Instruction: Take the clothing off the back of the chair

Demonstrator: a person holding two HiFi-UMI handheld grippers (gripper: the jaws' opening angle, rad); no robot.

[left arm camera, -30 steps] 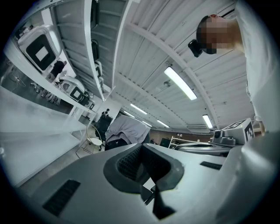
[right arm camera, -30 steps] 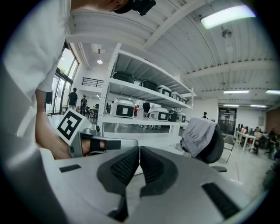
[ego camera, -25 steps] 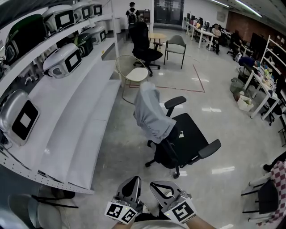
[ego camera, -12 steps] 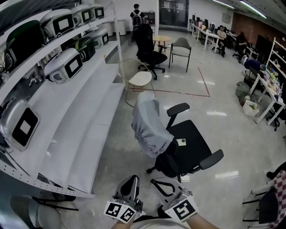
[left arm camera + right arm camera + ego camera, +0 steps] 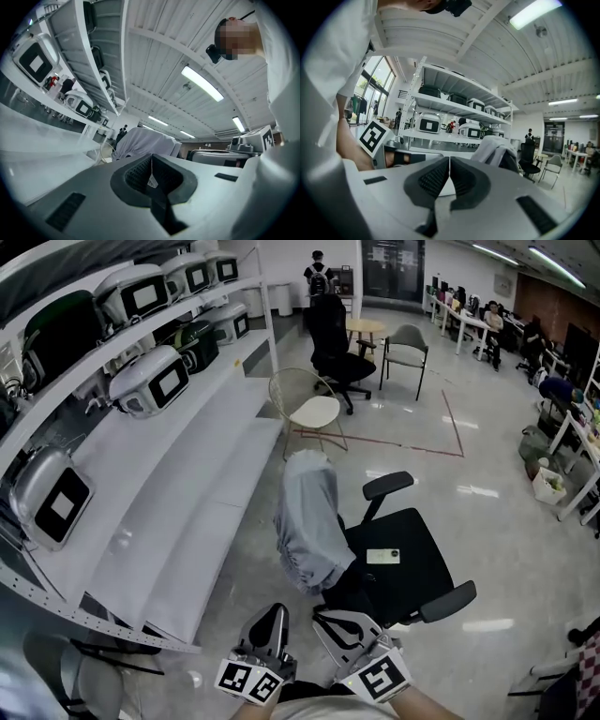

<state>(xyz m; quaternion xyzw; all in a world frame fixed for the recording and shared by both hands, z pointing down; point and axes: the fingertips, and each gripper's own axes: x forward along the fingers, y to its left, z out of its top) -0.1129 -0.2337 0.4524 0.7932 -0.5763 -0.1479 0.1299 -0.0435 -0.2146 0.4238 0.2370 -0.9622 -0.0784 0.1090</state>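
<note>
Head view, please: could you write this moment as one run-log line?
stage: pre-grasp | clothing: draped over chair back, untouched | left gripper: shut, empty | right gripper: shut, empty

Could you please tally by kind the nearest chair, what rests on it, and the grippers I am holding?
Black swivel office chair: 1
Grey garment draped over its backrest: 1
Small pale card on its seat: 1
Left gripper and right gripper: 2
Total: 5

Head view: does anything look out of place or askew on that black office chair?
Yes: a grey garment hangs bunched over the backrest of the office chair, and a small pale card lies loose on its seat. Nothing looks spilled or damaged.
</note>
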